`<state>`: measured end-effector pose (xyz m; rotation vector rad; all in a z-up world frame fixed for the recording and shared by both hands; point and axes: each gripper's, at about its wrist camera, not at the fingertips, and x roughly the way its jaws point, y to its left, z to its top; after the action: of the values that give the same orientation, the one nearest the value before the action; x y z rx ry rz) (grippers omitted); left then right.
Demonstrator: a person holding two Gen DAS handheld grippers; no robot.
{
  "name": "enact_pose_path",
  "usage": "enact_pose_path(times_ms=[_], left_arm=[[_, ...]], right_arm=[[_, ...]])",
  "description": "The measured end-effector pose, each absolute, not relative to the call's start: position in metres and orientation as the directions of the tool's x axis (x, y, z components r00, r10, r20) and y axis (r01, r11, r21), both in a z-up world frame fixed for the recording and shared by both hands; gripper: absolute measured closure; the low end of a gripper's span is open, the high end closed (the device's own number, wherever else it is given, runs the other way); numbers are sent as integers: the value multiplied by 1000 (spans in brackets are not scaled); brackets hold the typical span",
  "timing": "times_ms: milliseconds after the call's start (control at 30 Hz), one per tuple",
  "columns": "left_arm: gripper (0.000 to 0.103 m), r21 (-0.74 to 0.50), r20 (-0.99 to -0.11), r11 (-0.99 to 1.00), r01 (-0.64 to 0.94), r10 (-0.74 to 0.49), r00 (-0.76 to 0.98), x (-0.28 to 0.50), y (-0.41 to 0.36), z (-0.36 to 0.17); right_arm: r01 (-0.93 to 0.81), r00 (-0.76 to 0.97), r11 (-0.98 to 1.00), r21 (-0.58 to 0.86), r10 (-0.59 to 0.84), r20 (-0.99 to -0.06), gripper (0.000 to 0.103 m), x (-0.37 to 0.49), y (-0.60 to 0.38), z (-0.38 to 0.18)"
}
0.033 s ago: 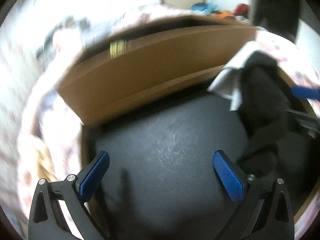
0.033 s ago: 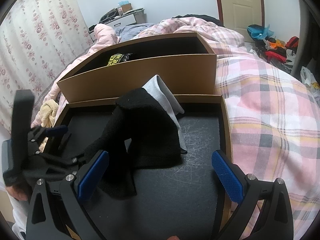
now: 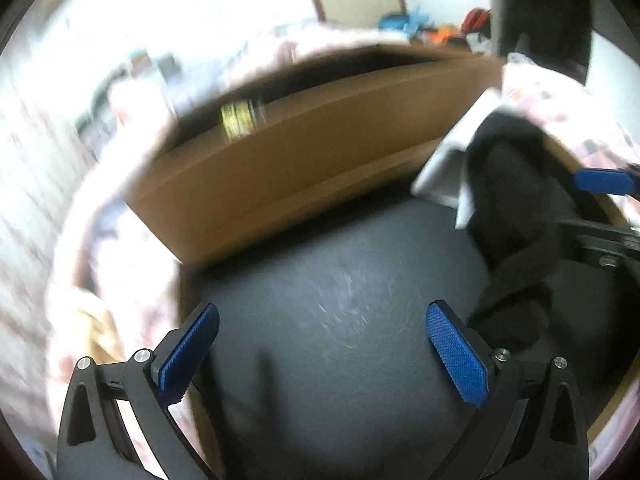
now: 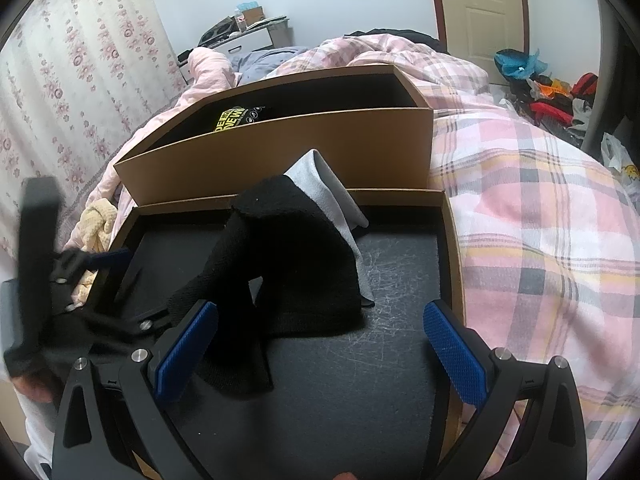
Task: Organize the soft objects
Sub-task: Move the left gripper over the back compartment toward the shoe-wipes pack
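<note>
A black knitted garment (image 4: 296,256) lies heaped in a shallow brown tray (image 4: 450,260) with a black floor, and a grey cloth (image 4: 320,184) sticks up behind it. My right gripper (image 4: 320,306) is open just in front of the heap, with a black strip of it beside the left finger. My left gripper (image 3: 322,308) is open over the bare tray floor (image 3: 340,280). In its blurred view the black garment (image 3: 516,200) and grey cloth (image 3: 444,176) are off to the right. Neither gripper holds anything.
A taller brown box (image 4: 300,152) stands behind the tray, with a black item with yellow print (image 4: 236,118) inside. A cream cloth (image 4: 98,220) lies on the bed left of the tray. A pink plaid duvet (image 4: 540,220) covers the bed; clutter lies by the door.
</note>
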<state>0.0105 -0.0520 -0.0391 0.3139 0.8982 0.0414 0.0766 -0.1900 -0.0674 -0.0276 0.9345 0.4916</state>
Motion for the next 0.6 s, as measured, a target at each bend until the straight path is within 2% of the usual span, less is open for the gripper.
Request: enact_pose_path(times_ms=[67,167,233,300,433,533,600], left_arm=[[1,262,-726,960,98,130,676,-4,-50,-16],[0,135,-653,986,93,18,757,-16,-32,28],[0,10,-583,997,74,-54,811,-8,-12,54],[0,-128,-567,991,41,-107,817,25,11,71],[0,-188,-722,965,-185,-8,692,114,56,64],[0,-186,-826,957,-221,-30,563,176,70,46],[0,-165,-855,966,-201,-38,517,202,64,36]], right_arm=[[-416,492,888,195,400,-773,1,77,-191,-67],[-417,493,889,190,397,-774,1,77,-190,-67],[-417,493,889,188,395,-775,1,77,-190,-68],[-415,492,890,190,395,-776,1,77,-190,-68],[-415,492,889,191,396,-775,1,77,-190,-68],[-415,493,889,191,397,-775,1,77,-190,-68],[-416,492,889,191,397,-775,1,78,-191,-68]])
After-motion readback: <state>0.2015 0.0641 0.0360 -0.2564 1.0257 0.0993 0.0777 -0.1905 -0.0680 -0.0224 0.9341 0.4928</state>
